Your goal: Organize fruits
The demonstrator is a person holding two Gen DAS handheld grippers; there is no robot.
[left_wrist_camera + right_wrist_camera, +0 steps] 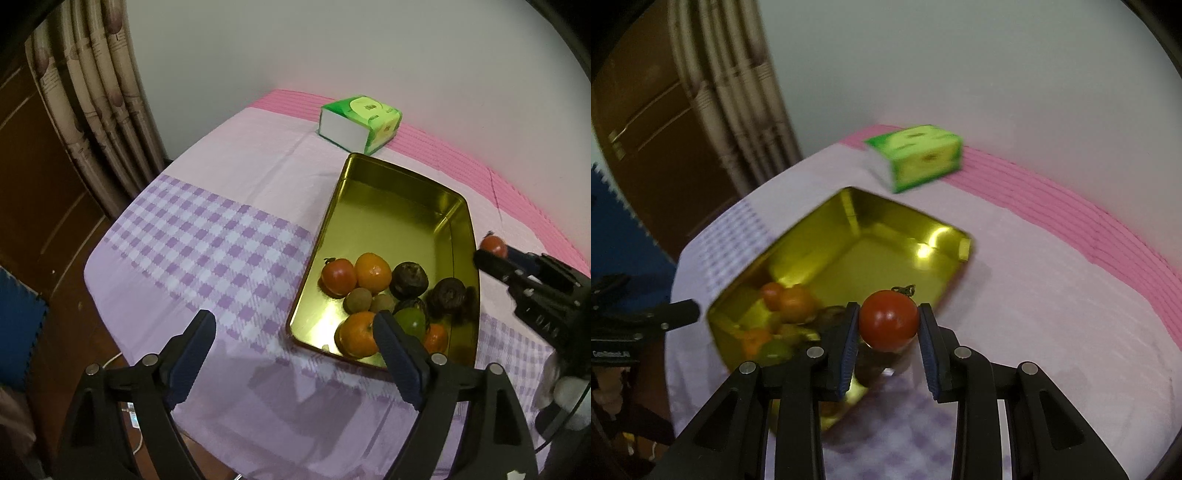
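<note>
Left tongs [293, 334] gape wide near the surface's front edge; right tongs [888, 321] pinch a tomato [888, 320] between both pads.

Beyond our left jaws and off to their right we see a green tissue pack [360, 123] lying at the far end of the table, its white end face turned toward us. It rests where the pale lilac cloth [255, 147] meets a pink ribbed cloth [476, 162] running along the white wall [332, 44]. Nearer the same jaws the cloth turns to purple-and-white checks [207, 236]. Far left of them hangs a patterned beige curtain [92, 92], with brown wooden panelling [29, 177] beside it and a blue foam mat [18, 325] low at the left edge. A white cable [138, 439] trails below the table edge.
</note>
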